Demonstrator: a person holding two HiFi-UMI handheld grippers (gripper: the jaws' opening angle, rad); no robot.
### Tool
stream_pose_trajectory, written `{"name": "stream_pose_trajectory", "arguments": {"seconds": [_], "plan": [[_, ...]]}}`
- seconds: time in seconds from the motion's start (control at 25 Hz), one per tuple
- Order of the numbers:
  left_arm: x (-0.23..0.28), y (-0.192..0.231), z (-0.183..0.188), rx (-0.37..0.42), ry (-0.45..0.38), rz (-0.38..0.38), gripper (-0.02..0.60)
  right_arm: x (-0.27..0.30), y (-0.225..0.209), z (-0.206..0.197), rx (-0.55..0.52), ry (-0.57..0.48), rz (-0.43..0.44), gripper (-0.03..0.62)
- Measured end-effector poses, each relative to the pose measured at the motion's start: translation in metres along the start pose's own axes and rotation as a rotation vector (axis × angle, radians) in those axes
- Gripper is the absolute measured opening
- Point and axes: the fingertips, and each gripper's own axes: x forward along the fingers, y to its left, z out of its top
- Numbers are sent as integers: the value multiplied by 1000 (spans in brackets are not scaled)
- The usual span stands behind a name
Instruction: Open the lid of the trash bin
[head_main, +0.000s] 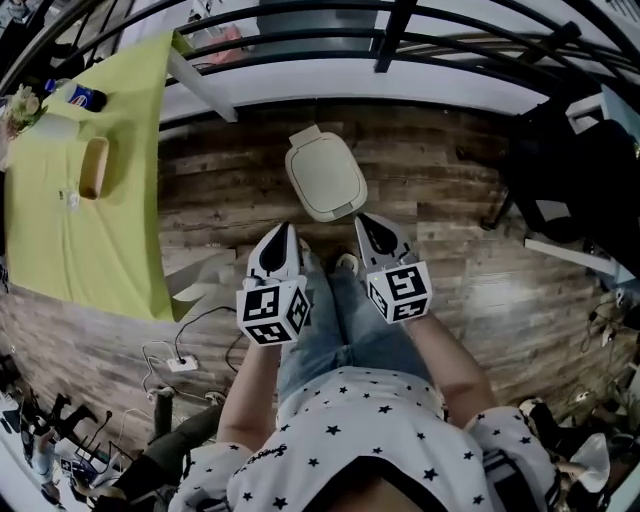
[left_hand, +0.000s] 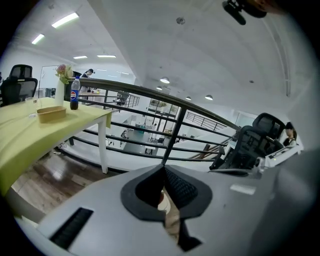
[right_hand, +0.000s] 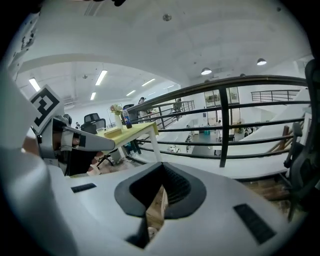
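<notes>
The trash bin (head_main: 325, 178) stands on the wooden floor just ahead of the person's feet, and its cream lid lies flat and closed. In the head view my left gripper (head_main: 283, 232) hovers near the bin's lower left, a little short of it. My right gripper (head_main: 369, 222) is held near the lid's lower right corner; whether it touches the lid I cannot tell. Both are shut with nothing between the fingers. In the left gripper view the left gripper (left_hand: 162, 168) points over the floor toward the railing. The right gripper (right_hand: 161, 168) faces the same way in the right gripper view. The bin shows in neither gripper view.
A yellow-green table (head_main: 70, 220) at the left carries a bottle (head_main: 84, 96) and a wooden tray (head_main: 93, 167). A black railing (head_main: 400, 25) runs behind the bin. A dark office chair (head_main: 575, 170) stands at the right. A power strip (head_main: 181, 364) with cables lies on the floor.
</notes>
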Motion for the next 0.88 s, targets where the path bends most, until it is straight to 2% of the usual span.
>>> {"name": "stream_pose_trajectory", "arguments": {"seconds": [0.44, 0.88], "plan": [[46, 24, -57, -27, 93, -3, 12, 52, -30, -84, 23, 126, -50, -6], [84, 45, -107, -69, 144, 4, 12, 98, -48, -166, 20, 248, -68, -6]]}}
